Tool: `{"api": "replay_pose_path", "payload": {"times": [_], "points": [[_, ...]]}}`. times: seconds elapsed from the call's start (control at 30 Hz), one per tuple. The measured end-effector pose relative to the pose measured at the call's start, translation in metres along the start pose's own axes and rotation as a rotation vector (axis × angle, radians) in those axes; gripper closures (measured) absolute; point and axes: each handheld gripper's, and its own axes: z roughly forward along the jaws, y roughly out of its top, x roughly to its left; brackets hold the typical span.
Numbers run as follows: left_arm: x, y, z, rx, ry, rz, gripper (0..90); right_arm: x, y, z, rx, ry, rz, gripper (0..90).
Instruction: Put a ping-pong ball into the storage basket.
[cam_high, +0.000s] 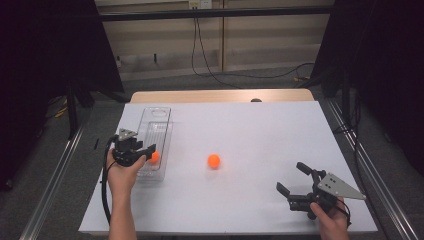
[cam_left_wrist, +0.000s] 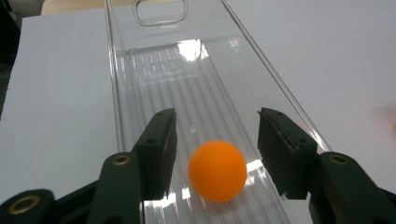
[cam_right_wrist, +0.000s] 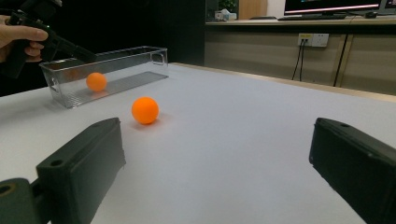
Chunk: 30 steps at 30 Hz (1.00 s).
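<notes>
An orange ball (cam_high: 154, 157) (cam_left_wrist: 217, 171) lies on the floor of a clear plastic tray (cam_high: 156, 112) (cam_left_wrist: 116, 93) at the table's left. My left gripper (cam_high: 146, 154) (cam_left_wrist: 217, 116) reaches into the tray's near end. Its jaws stand on either side of the ball with a small gap on each side, so they do not press it. A second orange ball (cam_high: 214, 160) (cam_right_wrist: 145, 110) rests on the white tabletop near the middle. My right gripper (cam_high: 290, 176) (cam_right_wrist: 217, 135) hovers low at the front right, open wide with nothing between its jaws, pointing toward that ball.
The white table (cam_high: 250, 125) has a wooden strip along its far edge. Beyond it lie grey floor, cables and a wall. Black curtains hang at both sides. The right gripper view takes in the tray (cam_right_wrist: 116, 58), its ball (cam_right_wrist: 96, 81) and the left gripper (cam_right_wrist: 56, 44).
</notes>
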Motion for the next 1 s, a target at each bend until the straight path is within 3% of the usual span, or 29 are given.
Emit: {"api": "replay_pose_path", "payload": {"times": [0.57,1.0], "points": [[-0.005,0.006,-0.007,-0.028,0.004,-0.009,36.6,0.0,0.0,0.0,-0.001,0.001,0.0,2.8],[-0.018,0.017,-0.016,-0.061,-0.033,-0.009,24.7,0.0,0.0,0.0,-0.001,0.002,0.001,2.7]]}}
